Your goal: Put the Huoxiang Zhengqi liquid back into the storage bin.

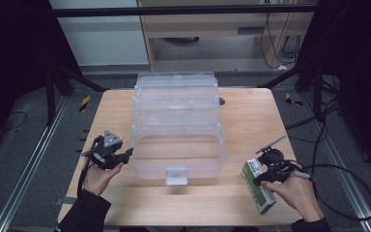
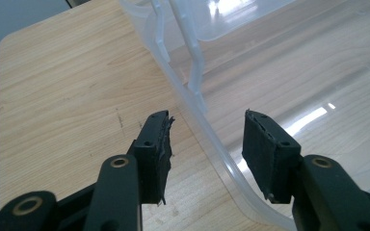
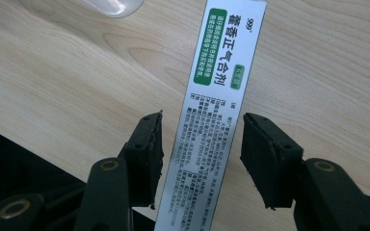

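A big clear plastic storage box (image 1: 140,162) stands open on the middle of the wooden table, its lid (image 1: 176,89) tipped back. My left gripper (image 1: 127,153) is at the box's left wall, held by a hand. In the left gripper view its jaws (image 2: 207,120) stand open astride the box's clear rim (image 2: 192,77), with neither pad pressing on it. A long white carton with green labels (image 1: 260,191) lies flat at the table's right front. My right gripper (image 1: 257,180) is over it. In the right gripper view the carton (image 3: 221,72) runs between the open jaws (image 3: 202,118), a gap showing on each side.
The box has a front latch tab (image 1: 176,175). Bare table top (image 1: 251,116) lies to the box's right, with a small dark hole (image 1: 221,101) near the lid. A cable (image 1: 348,179) trails off the right edge. The front edge is close behind the carton.
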`<state>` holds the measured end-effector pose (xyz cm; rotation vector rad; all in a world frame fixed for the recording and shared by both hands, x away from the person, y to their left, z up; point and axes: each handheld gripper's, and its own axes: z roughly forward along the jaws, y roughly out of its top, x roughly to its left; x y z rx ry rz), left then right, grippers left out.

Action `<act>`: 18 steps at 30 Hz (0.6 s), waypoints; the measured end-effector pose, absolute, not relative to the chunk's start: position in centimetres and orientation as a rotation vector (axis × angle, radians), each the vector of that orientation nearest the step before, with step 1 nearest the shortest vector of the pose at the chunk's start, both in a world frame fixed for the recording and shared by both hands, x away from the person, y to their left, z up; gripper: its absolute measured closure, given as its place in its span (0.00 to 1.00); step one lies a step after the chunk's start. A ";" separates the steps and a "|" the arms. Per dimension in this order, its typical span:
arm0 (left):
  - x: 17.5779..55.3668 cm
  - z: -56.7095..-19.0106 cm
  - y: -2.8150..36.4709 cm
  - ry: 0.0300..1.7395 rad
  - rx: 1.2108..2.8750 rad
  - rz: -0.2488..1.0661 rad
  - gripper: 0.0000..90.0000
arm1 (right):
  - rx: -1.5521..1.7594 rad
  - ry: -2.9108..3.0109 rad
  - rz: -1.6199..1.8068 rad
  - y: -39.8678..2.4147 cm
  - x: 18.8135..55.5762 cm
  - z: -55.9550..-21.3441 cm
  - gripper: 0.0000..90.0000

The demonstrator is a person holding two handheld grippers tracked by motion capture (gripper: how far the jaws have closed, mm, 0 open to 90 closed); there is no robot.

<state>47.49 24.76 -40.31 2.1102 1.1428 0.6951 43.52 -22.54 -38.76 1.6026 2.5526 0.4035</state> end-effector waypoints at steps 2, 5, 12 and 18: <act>47.5 -40.3 24.8 1.143 2.110 0.694 0.58 | 1.609 2.555 0.402 -22.5 43.5 -38.8 0.57; 47.5 -40.3 24.9 1.147 2.106 0.697 0.58 | 1.617 2.555 0.399 -22.5 43.5 -38.8 0.58; 47.5 -40.4 24.9 1.150 2.110 0.695 0.58 | 1.626 2.558 0.366 -22.3 43.9 -39.1 0.61; 47.6 -40.5 24.8 1.149 2.115 0.692 0.58 | 1.634 2.559 0.353 -22.2 43.9 -39.2 0.62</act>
